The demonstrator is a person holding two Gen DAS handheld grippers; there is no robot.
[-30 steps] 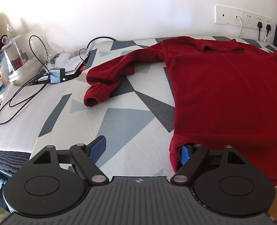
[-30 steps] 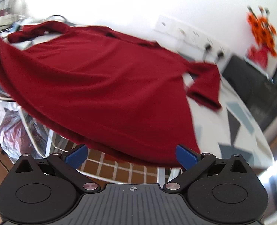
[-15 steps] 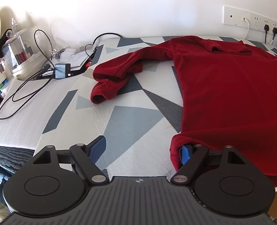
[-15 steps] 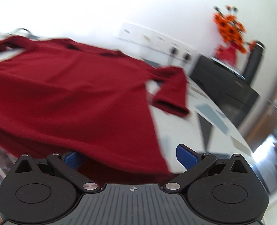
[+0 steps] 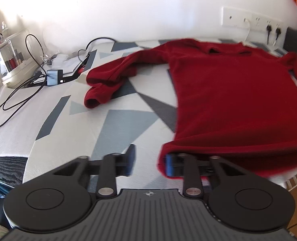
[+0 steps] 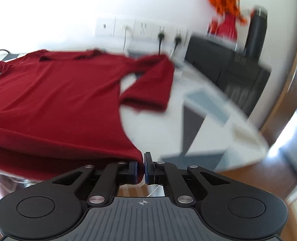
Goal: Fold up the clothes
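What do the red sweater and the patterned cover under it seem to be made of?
The red sweater looks like a soft, matte knit, perhaps fleece or wool blend: it drapes limply, bunches at the sleeve, and shows no shine. The patterned cover looks like smooth printed fabric or coated cloth, flat with crisp grey and blue triangles; the blur leaves its weave unclear.

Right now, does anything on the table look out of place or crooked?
Yes. The red sweater's left sleeve lies bunched and doubled over on the patterned table, while its right sleeve lies flat beside the body.
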